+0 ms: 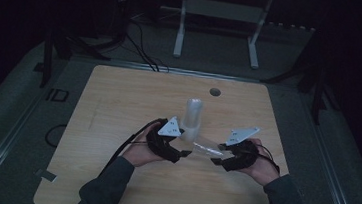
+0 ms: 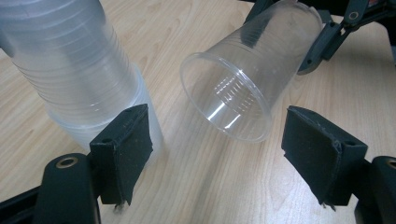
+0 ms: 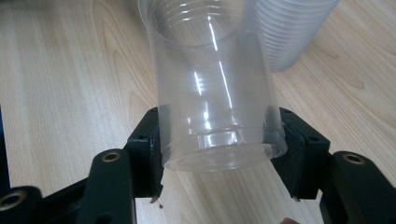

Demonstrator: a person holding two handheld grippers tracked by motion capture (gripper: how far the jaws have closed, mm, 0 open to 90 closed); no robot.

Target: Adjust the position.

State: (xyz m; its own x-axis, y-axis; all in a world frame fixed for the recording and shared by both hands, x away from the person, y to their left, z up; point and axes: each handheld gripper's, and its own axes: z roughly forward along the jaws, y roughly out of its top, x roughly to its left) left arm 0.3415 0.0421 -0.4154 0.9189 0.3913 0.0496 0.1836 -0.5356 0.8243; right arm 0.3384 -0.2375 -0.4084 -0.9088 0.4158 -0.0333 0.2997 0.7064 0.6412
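My right gripper [image 3: 217, 154] pinches the base of a single clear ribbed plastic cup [image 3: 215, 93], held nearly level with its long axis pointing at my left gripper [image 2: 217, 149], whose jaws stand spread and empty just short of the cup's open rim. Beside the left jaw stands a stack of matching clear cups [image 2: 70, 60], upside down on the pale wood-grain table [image 2: 187, 186].

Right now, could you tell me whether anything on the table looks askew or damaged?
Nothing is damaged or spilled. The single clear plastic cup lies tilted on its side in the air, clamped at its base by the right gripper, while the stack of clear plastic cups stands upside down on the wooden table.
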